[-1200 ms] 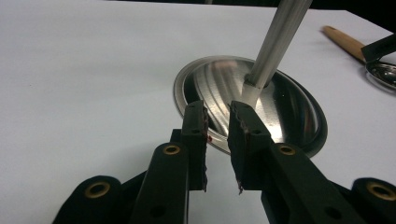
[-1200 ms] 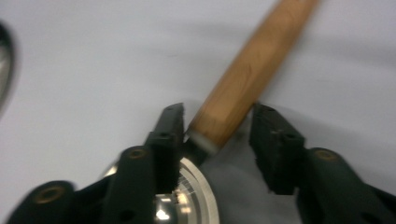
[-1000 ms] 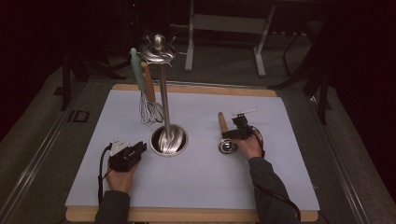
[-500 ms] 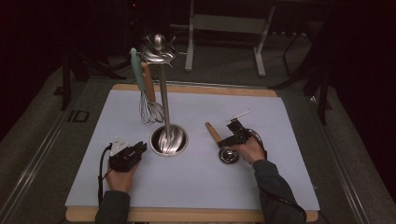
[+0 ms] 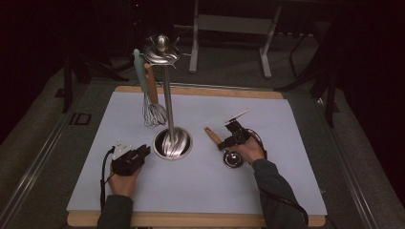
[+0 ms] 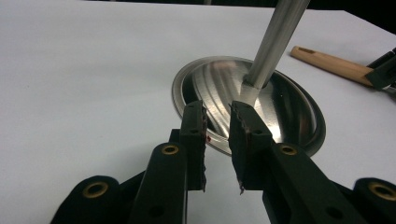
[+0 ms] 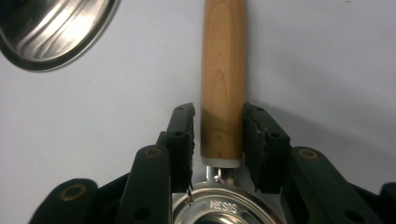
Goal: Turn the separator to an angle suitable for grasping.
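Note:
A small steel ladle with a wooden handle [image 5: 212, 135] [image 7: 223, 70] lies on the white mat, its bowl [image 5: 232, 159] [image 7: 215, 205] nearest the person. My right gripper [image 5: 224, 143] [image 7: 218, 126] straddles the handle just above the bowl. Its jaws have just been closing and the pads sit against the handle's sides. A utensil stand rises mid-table on a round steel base [image 5: 173, 143] [image 6: 280, 107] with a pole [image 5: 167, 100] [image 6: 275, 42]. My left gripper [image 5: 143, 152] [image 6: 217, 116] rests left of the base, open with nothing between its pads.
A whisk [image 5: 154, 114] hangs from the stand's top hooks beside a teal-handled utensil [image 5: 139, 69]. The white mat [image 5: 286, 181] covers a wooden board. A metal frame [image 5: 229, 24] stands on the dark floor behind the table.
The ladle has turned with my right gripper: its handle swung from pointing away to slanting up-left, and the bowl came slightly nearer the person. The left gripper has stayed put.

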`<state>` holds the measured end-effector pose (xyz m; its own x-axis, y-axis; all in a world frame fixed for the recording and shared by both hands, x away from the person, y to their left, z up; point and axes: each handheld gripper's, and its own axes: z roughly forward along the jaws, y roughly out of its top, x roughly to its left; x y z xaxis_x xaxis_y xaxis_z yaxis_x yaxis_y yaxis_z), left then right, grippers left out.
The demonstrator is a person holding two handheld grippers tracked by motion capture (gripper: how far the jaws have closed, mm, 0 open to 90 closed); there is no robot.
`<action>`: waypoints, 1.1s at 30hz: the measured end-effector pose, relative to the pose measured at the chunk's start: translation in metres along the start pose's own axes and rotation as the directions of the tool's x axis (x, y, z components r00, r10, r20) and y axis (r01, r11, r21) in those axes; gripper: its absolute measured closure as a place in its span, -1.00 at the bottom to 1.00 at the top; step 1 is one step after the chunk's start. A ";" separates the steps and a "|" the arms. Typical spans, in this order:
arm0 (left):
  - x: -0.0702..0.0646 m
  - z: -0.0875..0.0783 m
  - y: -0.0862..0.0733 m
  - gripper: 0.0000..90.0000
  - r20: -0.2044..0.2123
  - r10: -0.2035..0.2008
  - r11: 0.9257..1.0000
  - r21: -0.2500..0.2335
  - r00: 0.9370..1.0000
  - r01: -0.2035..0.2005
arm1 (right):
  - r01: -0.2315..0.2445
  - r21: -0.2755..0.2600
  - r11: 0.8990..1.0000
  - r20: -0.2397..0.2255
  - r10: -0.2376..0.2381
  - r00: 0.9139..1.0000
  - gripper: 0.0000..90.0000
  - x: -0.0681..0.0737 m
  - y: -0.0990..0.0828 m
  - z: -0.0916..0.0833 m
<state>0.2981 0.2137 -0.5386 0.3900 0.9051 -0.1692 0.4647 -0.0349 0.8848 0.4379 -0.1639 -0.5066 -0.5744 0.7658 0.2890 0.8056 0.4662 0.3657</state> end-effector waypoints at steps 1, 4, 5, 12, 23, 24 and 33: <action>0.000 0.000 0.000 0.69 0.000 0.000 1.000 0.000 1.000 0.000 | 0.000 0.000 1.000 0.000 0.000 1.000 0.46 0.000 0.000 0.000; 0.000 0.000 0.000 0.69 0.001 0.000 1.000 0.001 1.000 0.000 | 0.010 0.022 1.000 -0.001 -0.010 1.000 0.52 0.005 0.001 0.001; 0.000 0.000 0.000 0.69 0.001 0.000 1.000 0.001 1.000 0.000 | 0.010 0.022 1.000 -0.001 -0.010 1.000 0.52 0.005 0.001 0.001; 0.000 0.000 0.000 0.69 0.001 0.001 1.000 0.001 1.000 -0.001 | 0.054 0.065 0.996 0.030 -0.056 0.998 0.55 0.016 0.002 0.003; 0.000 0.000 0.000 0.68 0.002 -0.003 1.000 0.001 1.000 0.003 | 0.087 0.081 0.993 0.106 -0.096 0.990 0.56 0.028 0.003 0.005; 0.000 0.000 0.000 0.68 0.002 -0.003 1.000 0.001 1.000 0.003 | 0.084 0.075 0.994 0.105 -0.092 0.990 0.56 0.028 0.003 0.005; 0.000 0.001 0.001 0.67 0.001 0.003 1.000 0.010 1.000 -0.003 | 0.057 0.032 0.998 0.065 -0.059 0.996 0.57 0.026 0.001 0.000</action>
<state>0.2990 0.2129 -0.5385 0.3921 0.9047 -0.1665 0.4710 -0.0420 0.8811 0.4239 -0.1438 -0.4989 -0.6101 0.7643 0.2089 0.7759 0.5229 0.3529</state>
